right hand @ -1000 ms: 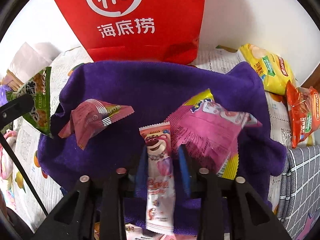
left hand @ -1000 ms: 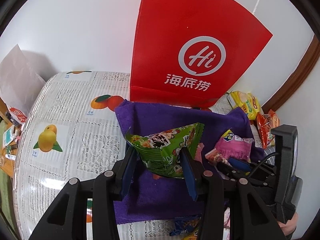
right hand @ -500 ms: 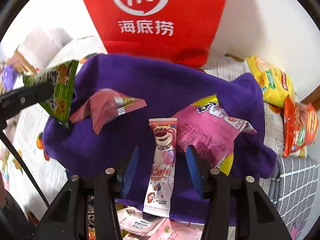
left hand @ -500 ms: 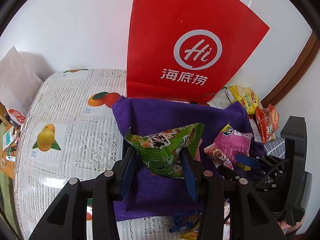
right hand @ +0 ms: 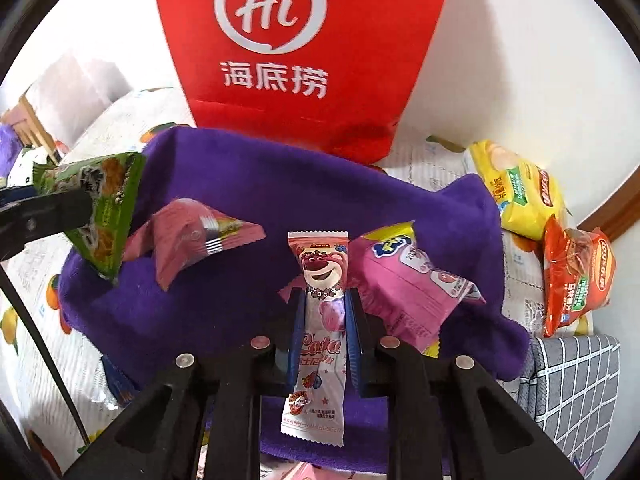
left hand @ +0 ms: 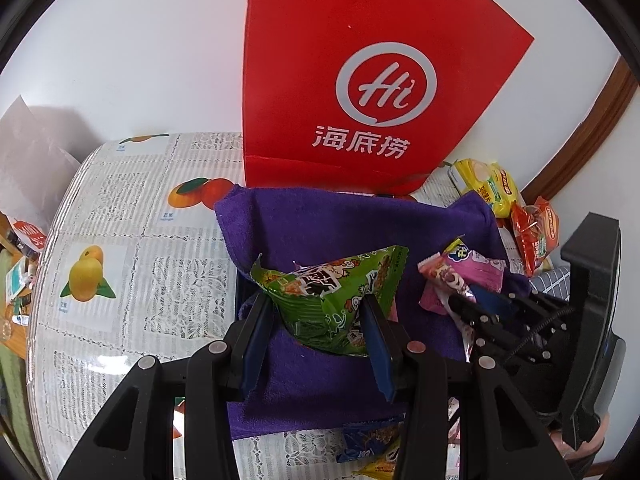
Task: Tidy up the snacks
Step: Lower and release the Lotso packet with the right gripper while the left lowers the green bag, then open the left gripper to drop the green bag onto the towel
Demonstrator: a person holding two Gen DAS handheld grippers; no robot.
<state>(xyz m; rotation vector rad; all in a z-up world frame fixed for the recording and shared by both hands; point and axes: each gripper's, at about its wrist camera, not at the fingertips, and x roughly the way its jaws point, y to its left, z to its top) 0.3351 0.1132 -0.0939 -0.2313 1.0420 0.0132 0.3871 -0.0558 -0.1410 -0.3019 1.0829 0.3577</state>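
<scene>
Reclosed, right tool point(right hand: 323, 308) pinches bear candy stick point(right hand: 320, 312); left tool point(left hand: 316, 316) apparently grips green packet point(left hand: 332, 292).

There is one red paper bag point(right hand: 304, 60) and one purple cloth point(right hand: 248, 184). I count two grippers, one per hand: the left gripper point(left hand: 316, 312) and the right gripper point(right hand: 323, 312).

Of snack packets, these are clear to see: one green packet point(left hand: 332, 288), one long pink candy packet point(right hand: 320, 320) with a bear on it, one pink packet with a bar code point(right hand: 192, 240), one bigger pink packet point(right hand: 404, 284), one yellow packet point(right hand: 516, 196) and one orange-red packet point(right hand: 576, 276). That makes six. Some more packets point(left hand: 372, 444) show at the lower edge, but I cannot count them.
</scene>
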